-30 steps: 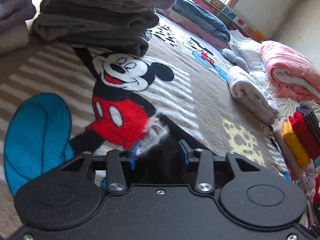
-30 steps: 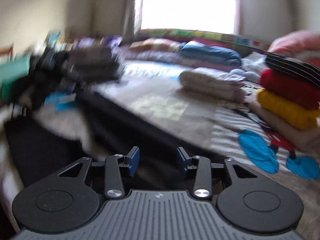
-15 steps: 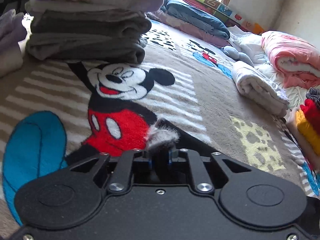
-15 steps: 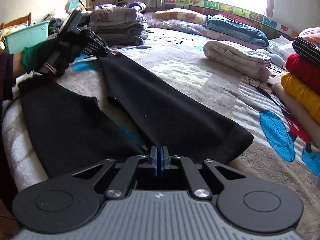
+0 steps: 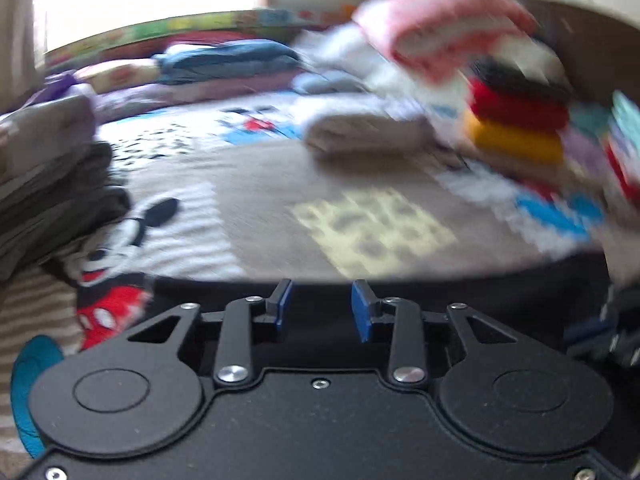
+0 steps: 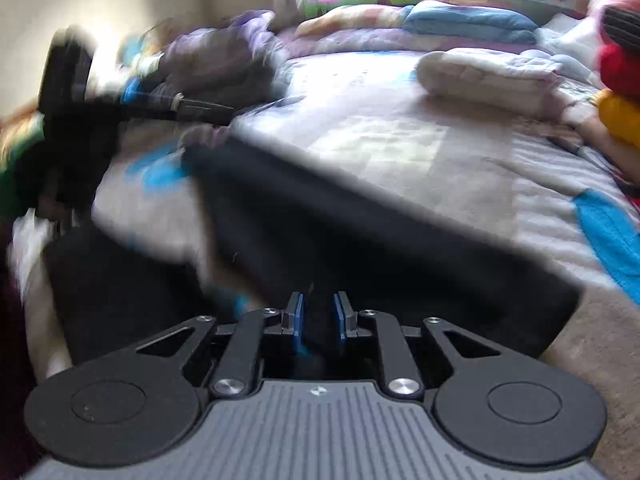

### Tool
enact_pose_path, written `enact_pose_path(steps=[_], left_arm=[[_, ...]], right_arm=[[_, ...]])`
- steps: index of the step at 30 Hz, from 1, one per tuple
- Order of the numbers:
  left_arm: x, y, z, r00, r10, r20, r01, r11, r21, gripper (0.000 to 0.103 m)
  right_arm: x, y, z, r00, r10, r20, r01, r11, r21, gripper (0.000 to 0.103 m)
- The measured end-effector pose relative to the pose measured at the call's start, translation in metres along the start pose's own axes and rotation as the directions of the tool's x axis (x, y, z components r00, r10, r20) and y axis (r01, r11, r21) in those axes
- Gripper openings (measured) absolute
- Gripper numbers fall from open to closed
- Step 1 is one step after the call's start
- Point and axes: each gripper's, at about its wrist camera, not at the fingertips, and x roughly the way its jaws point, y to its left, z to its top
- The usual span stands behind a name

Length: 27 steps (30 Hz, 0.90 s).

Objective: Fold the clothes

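Observation:
A black garment [image 6: 360, 240] lies spread on the Mickey Mouse blanket [image 6: 400, 140], running from near my right gripper to the far left. My right gripper [image 6: 318, 322] is open with blue pads, just above the garment's near edge, holding nothing. My left gripper [image 5: 322, 306] is open and empty over the same black garment [image 5: 440, 292]; it also shows blurred in the right wrist view [image 6: 80, 96], lifted at the far left. Both views are motion-blurred.
A stack of grey folded clothes [image 5: 44, 184] stands at the left. A rolled white quilt [image 5: 368, 132] lies mid-bed. A red, yellow and black folded pile [image 5: 516, 120] sits at the right, with a pink quilt [image 5: 432, 28] behind. Pillows [image 6: 468, 20] line the window side.
Both grippers were shut on the black garment half a second ago and have opened, letting it go. The left gripper has swung to the right and lifted.

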Motion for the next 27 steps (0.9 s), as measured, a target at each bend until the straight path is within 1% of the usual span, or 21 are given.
enact_pose_path(steps=[2, 3, 5, 6, 7, 8, 9, 10, 11, 13, 14, 15, 17, 18, 19, 20, 21, 24, 25, 26, 27], left_arm=[[0.002, -0.007, -0.005, 0.999, -0.043, -0.004, 0.043, 0.999, 0.015, 0.030], [0.001, -0.010, -0.006, 0.998, -0.067, 0.007, 0.067, 0.998, 0.015, 0.030], [0.001, -0.019, -0.006, 0.994, -0.108, 0.011, 0.108, 0.994, 0.025, 0.030], [0.006, -0.025, -0.006, 0.994, -0.108, -0.011, 0.108, 0.993, 0.040, 0.030], [0.014, -0.032, -0.009, 0.994, -0.084, -0.076, 0.090, 0.993, 0.079, 0.030], [0.020, -0.036, -0.013, 0.990, -0.064, -0.123, 0.078, 0.990, 0.120, 0.030], [0.020, -0.038, -0.018, 0.989, -0.056, -0.133, 0.076, 0.986, 0.151, 0.030], [0.019, -0.037, -0.019, 0.987, -0.065, -0.145, 0.087, 0.984, 0.155, 0.030], [0.014, -0.032, -0.017, 0.986, -0.079, -0.145, 0.099, 0.986, 0.137, 0.030], [0.005, -0.017, -0.014, 0.991, -0.074, -0.108, 0.084, 0.992, 0.089, 0.030], [0.002, -0.009, -0.014, 0.994, -0.064, -0.091, 0.069, 0.996, 0.061, 0.030], [0.000, 0.000, -0.014, 0.996, -0.050, -0.076, 0.052, 0.998, 0.031, 0.030], [0.001, 0.017, -0.015, 0.998, -0.010, -0.062, 0.009, 1.000, -0.029, 0.030], [0.004, 0.025, -0.016, 0.998, 0.014, -0.064, -0.017, 0.998, -0.053, 0.030], [0.009, 0.031, -0.017, 0.996, 0.051, -0.077, -0.056, 0.996, -0.065, 0.030], [0.015, 0.035, -0.018, 0.991, 0.098, -0.096, -0.104, 0.992, -0.068, 0.030], [0.019, 0.040, -0.018, 0.986, 0.132, -0.105, -0.140, 0.988, -0.071, 0.031], [0.017, 0.057, -0.012, 0.981, 0.179, -0.080, -0.189, 0.973, -0.132, 0.032], [0.014, 0.061, -0.009, 0.981, 0.184, -0.068, -0.192, 0.971, -0.144, 0.032], [0.011, 0.065, -0.007, 0.984, 0.168, -0.061, -0.176, 0.971, -0.159, 0.032], [0.009, 0.066, -0.005, 0.990, 0.132, -0.053, -0.139, 0.975, -0.173, 0.031]], right_arm=[[-0.008, -0.001, 0.002, 1.000, 0.012, -0.028, -0.012, 1.000, -0.005, 0.020], [-0.012, -0.003, 0.003, 0.999, 0.017, -0.034, -0.017, 1.000, 0.001, 0.020], [-0.017, -0.002, 0.007, 1.000, 0.017, -0.023, -0.016, 1.000, 0.023, 0.020], [-0.019, 0.002, 0.011, 1.000, 0.011, -0.010, -0.010, 1.000, 0.021, 0.020], [-0.020, 0.008, 0.016, 1.000, 0.006, 0.006, -0.006, 1.000, 0.009, 0.020], [-0.021, 0.016, 0.022, 1.000, 0.001, 0.024, 0.000, 1.000, -0.014, 0.020], [-0.020, 0.024, 0.028, 0.999, -0.007, 0.038, 0.008, 0.999, -0.041, 0.020], [-0.017, 0.032, 0.035, 0.999, -0.016, 0.046, 0.019, 0.997, -0.072, 0.020], [-0.011, 0.039, 0.042, 0.999, -0.025, 0.047, 0.030, 0.994, -0.104, 0.020], [0.006, 0.050, 0.056, 0.998, -0.042, 0.041, 0.048, 0.986, -0.159, 0.021], [0.015, 0.056, 0.063, 0.998, -0.042, 0.039, 0.048, 0.983, -0.177, 0.025], [0.024, 0.061, 0.069, 0.998, -0.039, 0.041, 0.046, 0.981, -0.191, 0.033], [0.043, 0.067, 0.076, 0.998, -0.054, 0.041, 0.061, 0.977, -0.204, 0.039], [0.056, 0.067, 0.076, 0.998, -0.063, 0.015, 0.064, 0.977, -0.202, 0.039], [0.070, 0.066, 0.075, 0.997, -0.063, -0.032, 0.056, 0.979, -0.195, 0.039], [0.079, 0.067, 0.073, 0.996, -0.064, -0.062, 0.050, 0.979, -0.199, 0.041], [0.084, 0.069, 0.070, 0.995, -0.064, -0.076, 0.047, 0.976, -0.212, 0.041], [0.076, 0.076, 0.067, 0.992, -0.093, -0.089, 0.066, 0.961, -0.268, 0.039], [0.072, 0.078, 0.066, 0.991, -0.104, -0.087, 0.076, 0.957, -0.282, 0.039], [0.070, 0.081, 0.066, 0.990, -0.113, -0.079, 0.085, 0.950, -0.300, 0.039], [0.068, 0.086, 0.065, 0.991, -0.118, -0.066, 0.091, 0.943, -0.321, 0.039]])
